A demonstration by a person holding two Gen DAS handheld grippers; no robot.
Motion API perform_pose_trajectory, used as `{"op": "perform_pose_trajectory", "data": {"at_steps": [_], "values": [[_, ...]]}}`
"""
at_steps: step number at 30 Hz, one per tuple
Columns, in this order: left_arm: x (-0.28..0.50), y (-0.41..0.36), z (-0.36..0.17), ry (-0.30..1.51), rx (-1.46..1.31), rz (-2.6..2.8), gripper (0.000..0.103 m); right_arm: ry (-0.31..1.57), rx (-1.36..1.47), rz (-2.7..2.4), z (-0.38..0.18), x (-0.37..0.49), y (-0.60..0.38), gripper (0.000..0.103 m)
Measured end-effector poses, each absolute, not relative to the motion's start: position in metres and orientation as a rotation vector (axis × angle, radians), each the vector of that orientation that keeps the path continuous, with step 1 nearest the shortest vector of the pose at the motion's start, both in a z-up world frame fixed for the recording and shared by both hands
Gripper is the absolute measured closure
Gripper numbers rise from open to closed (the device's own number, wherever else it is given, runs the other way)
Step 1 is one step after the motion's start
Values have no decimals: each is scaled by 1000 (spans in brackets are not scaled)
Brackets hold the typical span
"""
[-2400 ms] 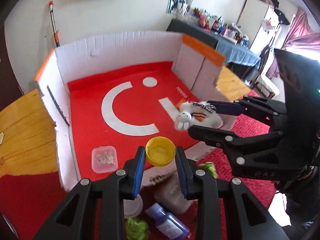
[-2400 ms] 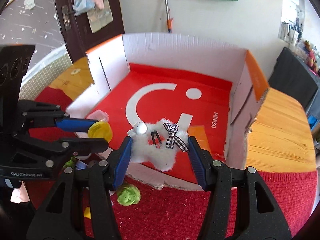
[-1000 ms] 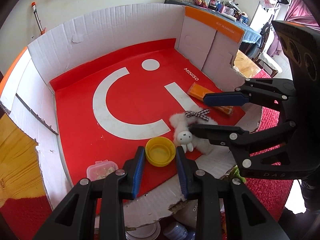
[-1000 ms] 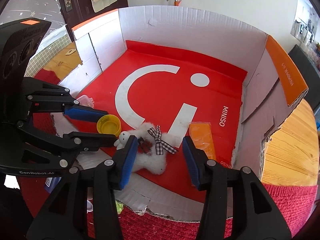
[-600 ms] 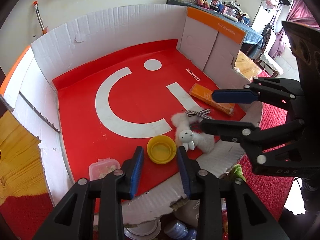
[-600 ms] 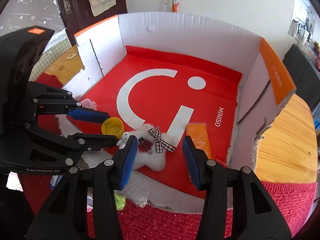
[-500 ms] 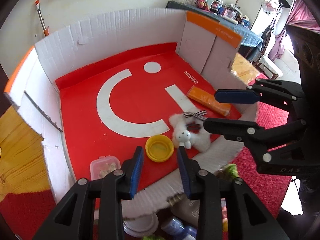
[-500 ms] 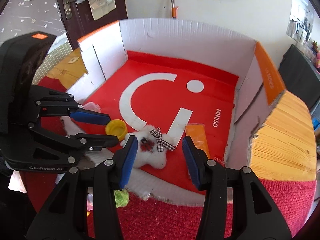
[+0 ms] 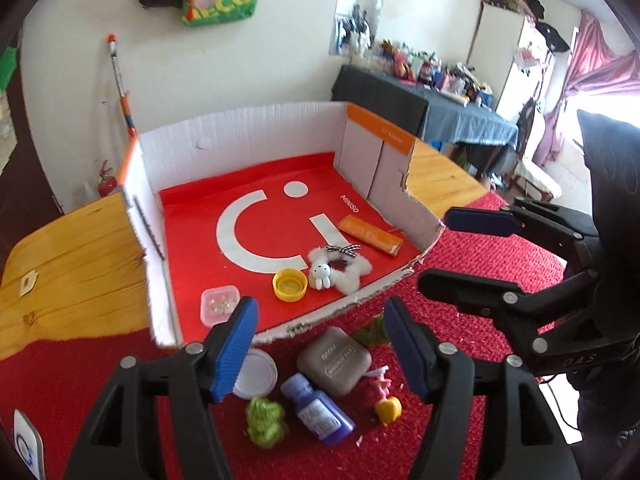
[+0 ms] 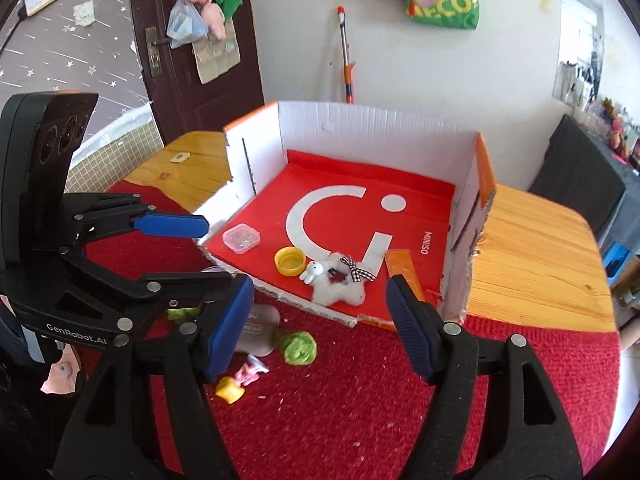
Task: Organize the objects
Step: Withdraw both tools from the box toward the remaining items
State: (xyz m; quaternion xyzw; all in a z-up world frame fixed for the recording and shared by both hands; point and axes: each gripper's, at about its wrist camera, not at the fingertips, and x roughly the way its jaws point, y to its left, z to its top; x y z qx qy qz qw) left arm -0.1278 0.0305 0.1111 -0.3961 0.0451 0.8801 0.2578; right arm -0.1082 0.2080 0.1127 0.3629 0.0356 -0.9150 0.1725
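A red-floored cardboard box (image 9: 248,132) (image 10: 360,120) holds a yellow cap (image 9: 289,285) (image 10: 289,261), a white plush bunny (image 9: 340,270) (image 10: 338,280), an orange packet (image 9: 370,235) (image 10: 404,268) and a small clear container (image 9: 218,305) (image 10: 241,238). On the red mat in front lie a grey case (image 9: 334,360) (image 10: 260,330), a purple bottle (image 9: 318,408), a white lid (image 9: 256,374), green fuzzy things (image 9: 266,422) (image 10: 299,347) and a small yellow-pink toy (image 9: 386,398) (image 10: 236,384). My left gripper (image 9: 320,344) (image 10: 188,252) is open and empty above the mat. My right gripper (image 10: 320,320) (image 9: 460,248) is open and empty too.
The box sits on a wooden table (image 9: 72,260) (image 10: 532,260) partly covered by the red mat (image 10: 360,400). A broom (image 9: 120,84) leans on the wall behind. A dark door (image 10: 188,40) is at the back left.
Both grippers let go of the yellow cap and the bunny inside the box, then pulled back and up, opening wider. The cap and bunny now rest on the box floor.
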Motion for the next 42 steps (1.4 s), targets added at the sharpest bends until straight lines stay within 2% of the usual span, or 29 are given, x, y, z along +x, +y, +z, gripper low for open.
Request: {"op": "perform_pose_trajectory", "data": {"at_steps": [5, 11, 19, 29, 42], "values": [[-104, 17, 117, 58, -1017, 2477, 30, 98, 995, -2641, 117, -87, 206, 26], [-78, 2, 116, 16, -948, 2564, 24, 70, 975, -2704, 111, -64, 207, 21], [-53, -18, 101, -71, -945, 2644, 17, -42, 989, -2752, 87, -43, 207, 20], [-50, -33, 48, -175, -1106, 2655, 12, -120, 1090, -2756, 43, -37, 203, 19], [-60, -39, 37, -119, -1152, 2708, 9, -77, 1207, -2663, 19, -53, 174, 20]]}}
